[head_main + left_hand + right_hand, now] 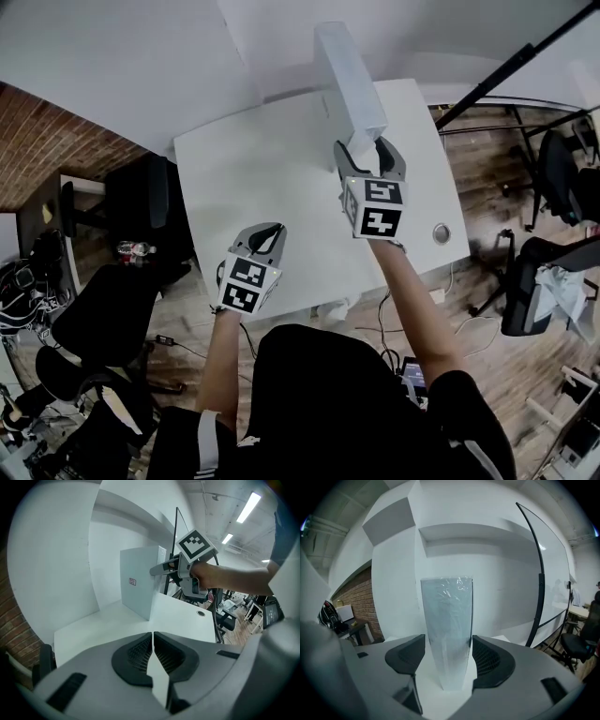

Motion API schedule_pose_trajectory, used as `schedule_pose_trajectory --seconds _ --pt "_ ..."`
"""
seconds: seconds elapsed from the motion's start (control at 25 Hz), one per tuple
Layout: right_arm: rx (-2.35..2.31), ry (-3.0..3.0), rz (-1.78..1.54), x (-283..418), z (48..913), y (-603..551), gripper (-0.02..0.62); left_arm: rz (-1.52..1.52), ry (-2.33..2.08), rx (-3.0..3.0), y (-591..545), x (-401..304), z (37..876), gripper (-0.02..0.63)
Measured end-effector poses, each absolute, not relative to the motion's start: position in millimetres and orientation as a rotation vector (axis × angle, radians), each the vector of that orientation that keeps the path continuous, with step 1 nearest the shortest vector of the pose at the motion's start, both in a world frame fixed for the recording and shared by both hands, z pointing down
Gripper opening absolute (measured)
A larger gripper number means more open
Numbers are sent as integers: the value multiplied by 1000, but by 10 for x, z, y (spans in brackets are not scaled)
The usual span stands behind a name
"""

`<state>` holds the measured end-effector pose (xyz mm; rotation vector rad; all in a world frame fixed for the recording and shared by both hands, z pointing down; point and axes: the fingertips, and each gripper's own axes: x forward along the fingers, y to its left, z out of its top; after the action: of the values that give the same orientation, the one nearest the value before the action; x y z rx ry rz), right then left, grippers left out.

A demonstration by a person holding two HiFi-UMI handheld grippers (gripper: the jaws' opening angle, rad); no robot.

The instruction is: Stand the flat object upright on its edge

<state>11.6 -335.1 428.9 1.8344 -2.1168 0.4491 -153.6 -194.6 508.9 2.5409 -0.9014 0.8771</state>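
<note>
Black short-sleeved top (328, 403), white stripes on sleeves (204, 442). Left gripper (269, 232), right gripper (367, 150): grey curved shells, black ribbed pads (139, 651), white cubes (249, 284) bearing black square markers.

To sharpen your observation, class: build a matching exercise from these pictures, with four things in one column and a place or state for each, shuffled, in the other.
1 left gripper
2 right gripper
3 white box
4 round cable port

A upright on its edge on the table
B jaws together, nothing between them
C jaws around the box's end
D set into the table, by its right edge

Pairs: 1-B, 2-C, 3-A, 4-D
</note>
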Motion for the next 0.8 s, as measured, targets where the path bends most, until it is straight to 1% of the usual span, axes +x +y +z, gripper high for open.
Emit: schedule_pose_trajectory --seconds 0.28,0.8 --pt "1837 -2129 445 171 4222 -3135 302 846 -925 2578 -1903 -1453 4925 23" --pt "1889 -2197 453 416 3976 -2693 301 659 -915 2642 -1951 -1116 4450 23"
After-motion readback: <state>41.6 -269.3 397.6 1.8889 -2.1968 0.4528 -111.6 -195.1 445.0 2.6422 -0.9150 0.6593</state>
